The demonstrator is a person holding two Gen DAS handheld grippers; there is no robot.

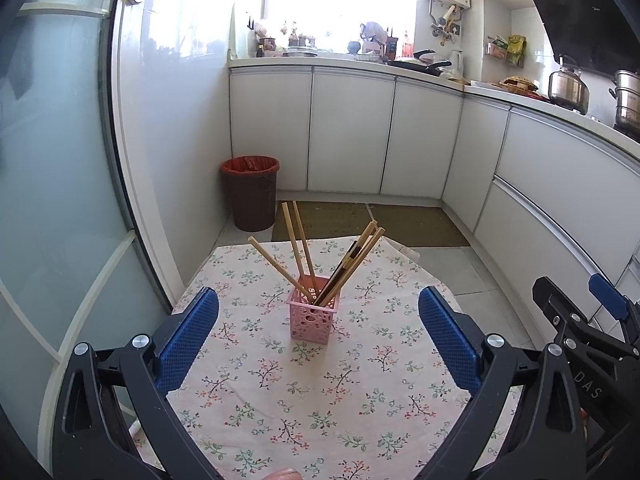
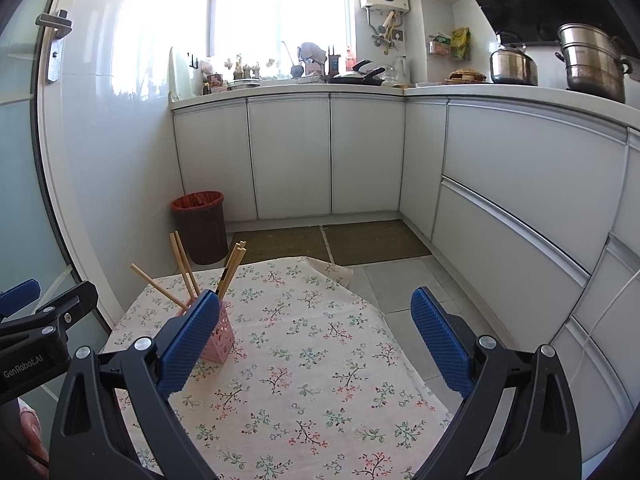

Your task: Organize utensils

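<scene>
A pink perforated holder stands upright near the middle of a small table with a floral cloth. Several wooden chopsticks and one dark-tipped pair lean out of it in a fan. My left gripper is open, its blue pads apart on either side of the holder and nearer to me, holding nothing. My right gripper is also open and empty over the right half of the table. Its left pad hides part of the holder. The chopsticks rise behind that pad.
A brown bin with a red liner stands on the floor beyond the table, by the white cabinets. A glass door lies to the left. The right gripper's body shows at the left view's right edge. Floor mats lie past the table.
</scene>
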